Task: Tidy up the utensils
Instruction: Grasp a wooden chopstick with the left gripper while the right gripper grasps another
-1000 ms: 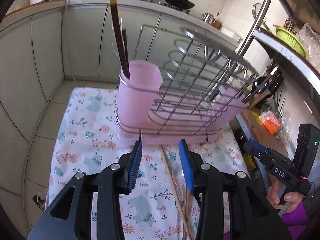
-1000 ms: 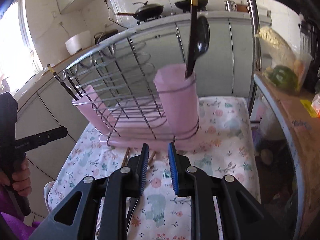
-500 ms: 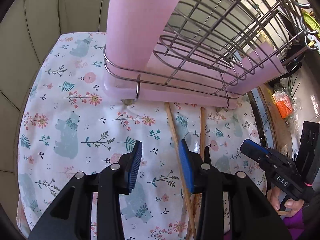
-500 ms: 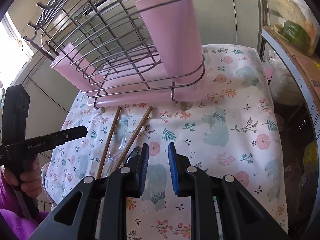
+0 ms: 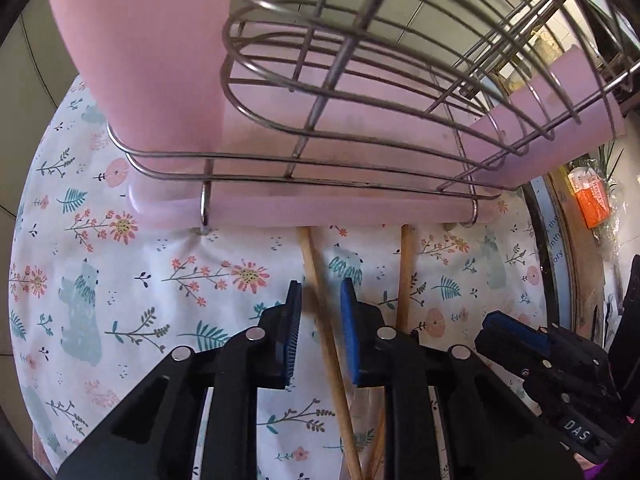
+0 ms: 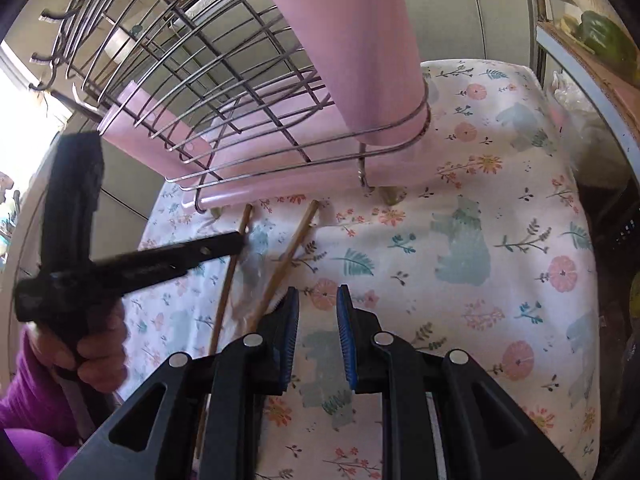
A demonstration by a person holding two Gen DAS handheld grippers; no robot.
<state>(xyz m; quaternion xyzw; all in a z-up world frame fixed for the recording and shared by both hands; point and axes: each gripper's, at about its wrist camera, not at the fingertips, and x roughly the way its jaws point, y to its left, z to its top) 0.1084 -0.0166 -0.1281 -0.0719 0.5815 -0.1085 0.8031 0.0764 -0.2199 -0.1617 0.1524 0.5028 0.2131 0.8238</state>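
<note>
The left gripper (image 5: 320, 308) hovers with fingers spread on either side of one wooden chopstick (image 5: 320, 300), which lies on the floral tablecloth (image 5: 120, 280) at six o'clock from the pink wire rack (image 5: 320, 184). At three o'clock, the right gripper (image 6: 318, 312) is spread too, holding nothing, with the second chopstick (image 6: 288, 260) at its ten o'clock.
</note>
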